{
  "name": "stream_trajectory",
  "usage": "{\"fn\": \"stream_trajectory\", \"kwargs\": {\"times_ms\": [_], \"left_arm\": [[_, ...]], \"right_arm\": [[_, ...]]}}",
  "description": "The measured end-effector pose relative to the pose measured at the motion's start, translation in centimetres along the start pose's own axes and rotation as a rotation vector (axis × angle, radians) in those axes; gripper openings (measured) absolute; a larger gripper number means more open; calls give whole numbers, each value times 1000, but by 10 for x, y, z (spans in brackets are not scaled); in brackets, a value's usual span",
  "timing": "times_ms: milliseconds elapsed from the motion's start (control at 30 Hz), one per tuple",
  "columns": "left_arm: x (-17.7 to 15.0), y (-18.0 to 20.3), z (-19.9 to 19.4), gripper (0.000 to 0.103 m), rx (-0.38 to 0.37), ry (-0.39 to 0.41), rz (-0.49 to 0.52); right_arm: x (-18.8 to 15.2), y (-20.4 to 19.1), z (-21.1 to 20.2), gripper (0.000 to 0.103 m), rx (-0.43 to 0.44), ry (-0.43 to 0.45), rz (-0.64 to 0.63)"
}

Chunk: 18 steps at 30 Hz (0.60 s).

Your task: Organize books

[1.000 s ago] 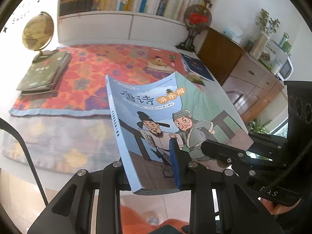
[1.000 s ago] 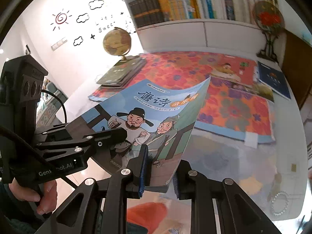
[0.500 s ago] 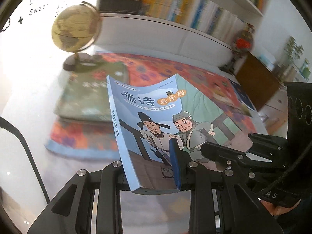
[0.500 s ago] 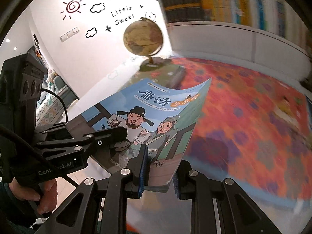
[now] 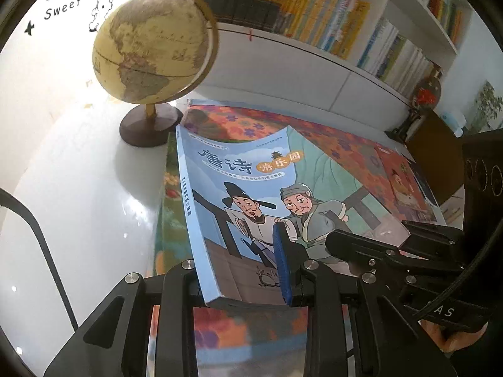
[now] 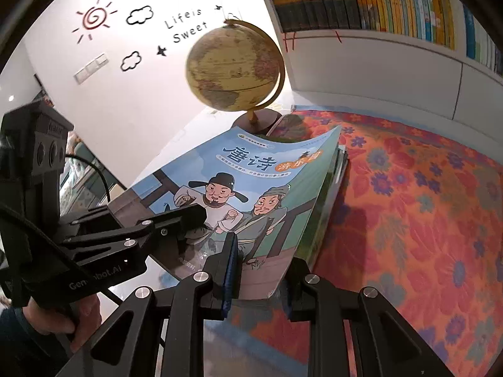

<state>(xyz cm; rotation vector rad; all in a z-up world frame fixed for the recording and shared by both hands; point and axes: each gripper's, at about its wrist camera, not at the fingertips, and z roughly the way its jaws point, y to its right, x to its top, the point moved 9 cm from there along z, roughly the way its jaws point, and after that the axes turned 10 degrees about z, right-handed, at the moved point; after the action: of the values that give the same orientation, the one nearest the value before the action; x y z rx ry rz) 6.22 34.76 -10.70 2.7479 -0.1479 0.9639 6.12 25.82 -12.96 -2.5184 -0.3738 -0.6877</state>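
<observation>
- We read "Life is Sweet" in black letters on the white wall (image 6: pixel 132 72), beside a red sun, black clouds and a star; the left wrist view shows the same words at its top left.
- We read the large characters "唐诗" on the blue cover of the book (image 5: pixel 251 194), with "游乐园" on the yellow band just to their right; both wrist views show them. The smaller lines under the title and down the spine are too fine for us to read.
- We read "Gen…obot.AI" in white on the black body of the left gripper (image 6: pixel 185 220), the middle letters hidden.
- We read only "AS" on the right gripper (image 5: pixel 361 245).
- The shelved spines are too small for us to read.
</observation>
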Motion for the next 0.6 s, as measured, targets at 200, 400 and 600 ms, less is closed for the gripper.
{"fn": "stream_trajectory", "kwargs": {"times_ms": [200,400,600], "left_arm": [[3,-20,23,26,-45,-18,-44],[-1,-34,39,27,-63,-50,-91],[-19,-53,46,34,-40,-109,-181]], "right_arm": [[13,3,27,23,-33,-7,33],[14,8,44,23,-34,-36,76],[3,11,58,26,-27,-99,105]]}}
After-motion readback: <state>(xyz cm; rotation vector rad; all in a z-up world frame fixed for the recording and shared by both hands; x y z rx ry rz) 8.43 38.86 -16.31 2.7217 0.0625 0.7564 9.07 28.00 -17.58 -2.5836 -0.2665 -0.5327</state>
